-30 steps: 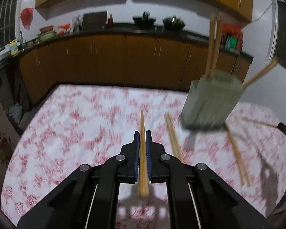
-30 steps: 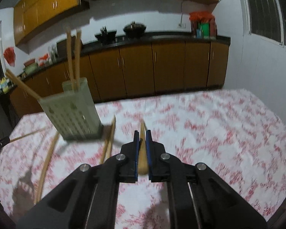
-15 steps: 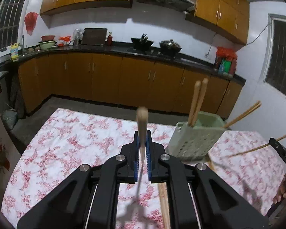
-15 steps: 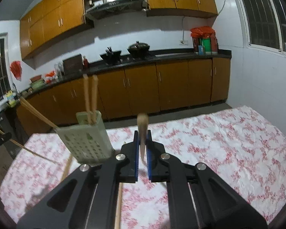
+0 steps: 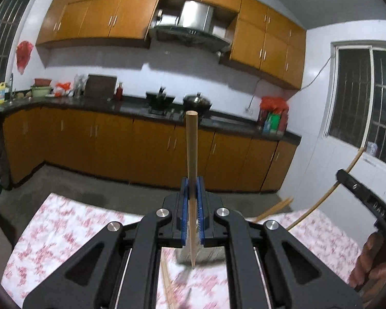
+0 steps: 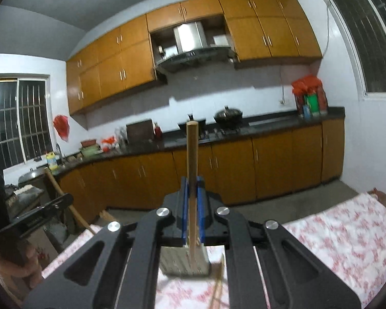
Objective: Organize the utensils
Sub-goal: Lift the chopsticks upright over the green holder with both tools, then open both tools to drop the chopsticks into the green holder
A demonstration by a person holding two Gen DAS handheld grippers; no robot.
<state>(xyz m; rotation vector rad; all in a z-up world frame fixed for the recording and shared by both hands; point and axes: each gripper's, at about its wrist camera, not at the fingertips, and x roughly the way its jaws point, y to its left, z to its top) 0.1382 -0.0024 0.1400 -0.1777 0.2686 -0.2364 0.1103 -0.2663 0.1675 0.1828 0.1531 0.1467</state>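
Observation:
My left gripper (image 5: 192, 185) is shut on a wooden chopstick (image 5: 191, 154) that stands upright, thick end up, its tip just above the pale green utensil holder (image 5: 208, 253). My right gripper (image 6: 192, 185) is shut on another upright chopstick (image 6: 192, 154), its lower end at the holder (image 6: 177, 261) seen under the jaws. The holder is mostly hidden by the gripper bodies. Loose chopsticks lie on the floral tablecloth (image 5: 167, 283) (image 6: 218, 280). The right gripper with its chopstick shows at the right of the left wrist view (image 5: 357, 193).
The table has a red-and-white floral cloth (image 5: 64, 226) (image 6: 334, 237). Chopsticks stick out of the holder to the right (image 5: 272, 209). Kitchen counters and orange cabinets (image 5: 115, 141) line the far wall. A hand shows at the right edge (image 5: 370, 265).
Both grippers have risen and tilted up, turning their chopsticks upright. The holder has gone from in front of the grippers to underneath the jaws. The table now fills only the bottom of both views.

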